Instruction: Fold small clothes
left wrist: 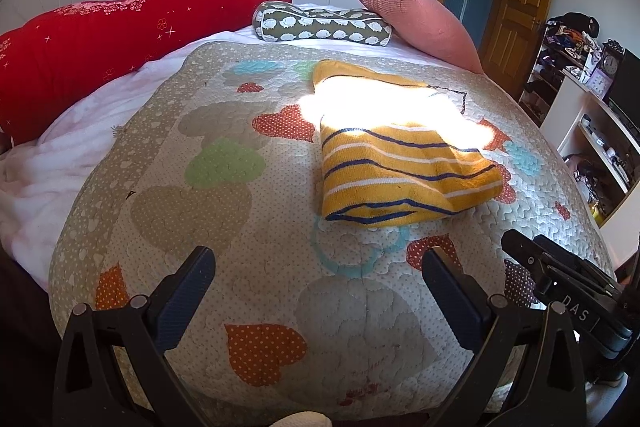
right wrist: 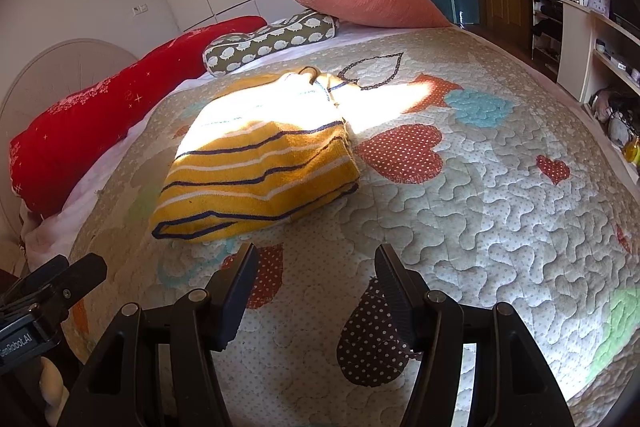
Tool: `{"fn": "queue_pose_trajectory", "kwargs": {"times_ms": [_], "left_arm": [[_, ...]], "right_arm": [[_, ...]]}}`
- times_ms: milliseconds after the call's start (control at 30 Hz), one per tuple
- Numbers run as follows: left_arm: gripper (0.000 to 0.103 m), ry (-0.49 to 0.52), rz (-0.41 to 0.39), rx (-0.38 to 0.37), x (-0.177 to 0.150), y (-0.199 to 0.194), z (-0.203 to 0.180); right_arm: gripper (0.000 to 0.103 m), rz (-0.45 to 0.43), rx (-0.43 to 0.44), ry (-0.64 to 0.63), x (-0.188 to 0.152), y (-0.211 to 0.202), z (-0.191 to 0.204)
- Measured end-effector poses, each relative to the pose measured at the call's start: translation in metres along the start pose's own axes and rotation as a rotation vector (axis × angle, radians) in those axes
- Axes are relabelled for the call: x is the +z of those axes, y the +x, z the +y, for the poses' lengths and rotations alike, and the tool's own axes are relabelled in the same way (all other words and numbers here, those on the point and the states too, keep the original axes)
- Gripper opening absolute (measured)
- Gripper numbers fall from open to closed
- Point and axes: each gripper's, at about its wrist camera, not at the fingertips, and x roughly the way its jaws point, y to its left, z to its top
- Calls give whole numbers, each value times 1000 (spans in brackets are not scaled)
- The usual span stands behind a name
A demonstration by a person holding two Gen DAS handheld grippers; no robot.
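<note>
The yellow striped garment [left wrist: 404, 155] lies on the patchwork quilt [left wrist: 240, 211], toward the middle of the bed and nearer its right side, already doubled into a thick, roughly square bundle with a patch of sun across its far half. The folding looks nearly done or finished; any next move would be a final fold or tidying, taking the near edge. The left gripper [left wrist: 320, 291] and right gripper [right wrist: 316, 291] both hover over the quilt's near edge with fingers spread apart, holding nothing. Bare quilt surrounds the bundle; pillows [left wrist: 416, 15] sit well beyond, at the far edge.
</note>
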Motion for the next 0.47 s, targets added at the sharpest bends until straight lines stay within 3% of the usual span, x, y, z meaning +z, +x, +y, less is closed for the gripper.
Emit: {"fn": "queue_pose_trajectory", "kwargs": {"times_ms": [467], "left_arm": [[103,-34,59,2,-5,15,9]], "right_arm": [[66,7,-8,-96,1,4,23]]}}
